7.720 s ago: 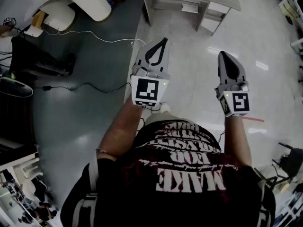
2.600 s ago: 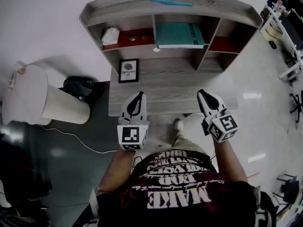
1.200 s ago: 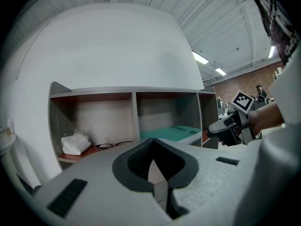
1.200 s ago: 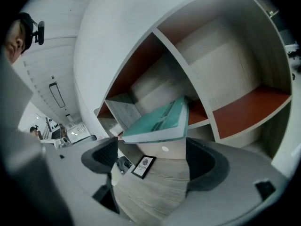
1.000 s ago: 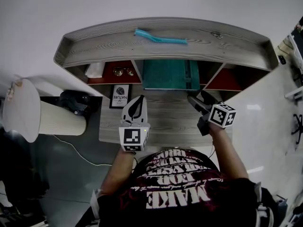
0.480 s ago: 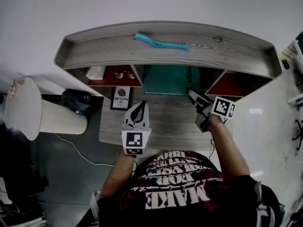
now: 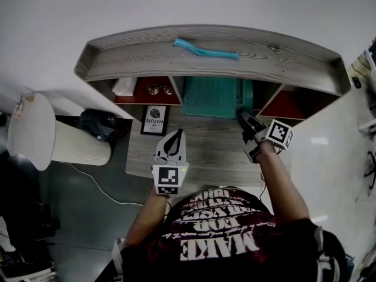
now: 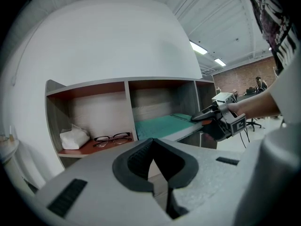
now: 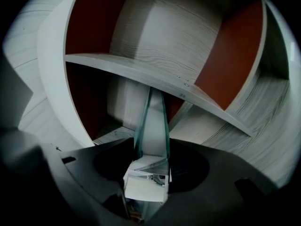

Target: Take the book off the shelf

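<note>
A teal book (image 7: 211, 97) lies flat in the middle compartment of the grey wooden shelf (image 7: 147, 57). My right gripper (image 7: 244, 119) is at the book's front right corner, turned on its side. In the right gripper view the book's (image 9: 151, 121) page edge fills the gap of the right gripper (image 9: 151, 147), whose jaws are closing onto it. The left gripper view shows the right gripper (image 8: 207, 117) clamped over that corner of the book (image 8: 162, 125). My left gripper (image 7: 169, 138) hangs shut over the desk, holding nothing, and its tips (image 8: 153, 142) meet.
Glasses (image 7: 160, 89) and a white tissue (image 7: 123, 86) sit in the left red-backed compartment. A small framed picture (image 7: 154, 120) leans on the desk (image 7: 200, 157) below them. A teal strip (image 7: 205, 49) lies on the shelf top. A white ribbed bin (image 7: 53, 137) stands at the left.
The right gripper has moved forward to the book's front right corner and its jaws have narrowed around it. The left gripper has stayed low over the desk.
</note>
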{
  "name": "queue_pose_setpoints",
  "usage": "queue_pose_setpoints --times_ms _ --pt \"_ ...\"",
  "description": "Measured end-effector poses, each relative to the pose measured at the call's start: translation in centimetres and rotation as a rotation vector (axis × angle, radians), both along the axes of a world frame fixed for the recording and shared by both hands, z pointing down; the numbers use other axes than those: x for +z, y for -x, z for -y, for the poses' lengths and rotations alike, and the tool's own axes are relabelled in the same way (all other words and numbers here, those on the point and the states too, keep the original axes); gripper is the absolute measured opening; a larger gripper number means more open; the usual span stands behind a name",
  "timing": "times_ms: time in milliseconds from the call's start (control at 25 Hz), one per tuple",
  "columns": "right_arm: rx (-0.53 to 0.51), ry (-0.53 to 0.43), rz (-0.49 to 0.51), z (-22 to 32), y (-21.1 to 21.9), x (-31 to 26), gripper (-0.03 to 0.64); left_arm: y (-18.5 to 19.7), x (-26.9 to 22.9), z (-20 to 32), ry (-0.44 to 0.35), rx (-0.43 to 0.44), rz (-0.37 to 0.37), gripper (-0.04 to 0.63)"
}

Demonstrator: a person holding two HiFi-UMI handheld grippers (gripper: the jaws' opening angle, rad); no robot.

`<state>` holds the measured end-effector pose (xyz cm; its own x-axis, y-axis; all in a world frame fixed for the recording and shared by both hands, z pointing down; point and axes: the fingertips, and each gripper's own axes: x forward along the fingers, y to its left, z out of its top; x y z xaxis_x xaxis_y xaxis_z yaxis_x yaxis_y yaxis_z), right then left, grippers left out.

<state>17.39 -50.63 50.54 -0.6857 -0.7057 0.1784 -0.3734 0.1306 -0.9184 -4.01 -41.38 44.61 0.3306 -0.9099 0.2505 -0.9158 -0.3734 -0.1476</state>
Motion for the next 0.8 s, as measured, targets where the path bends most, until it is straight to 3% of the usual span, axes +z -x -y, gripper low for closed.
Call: queue_pose_setpoints --times_ms 480,800 --pt "0.181 0.032 0.188 -5.0 -1.9 0.4 0.198 2.1 0.1 -3.9 -0.005 0.022 0.01 -0.002" --pt "0.228 0.05 0.28 -8.9 -1.7 0.2 0.184 4.5 0.1 -6.1 0.0 0.032 0.016 -0.002"
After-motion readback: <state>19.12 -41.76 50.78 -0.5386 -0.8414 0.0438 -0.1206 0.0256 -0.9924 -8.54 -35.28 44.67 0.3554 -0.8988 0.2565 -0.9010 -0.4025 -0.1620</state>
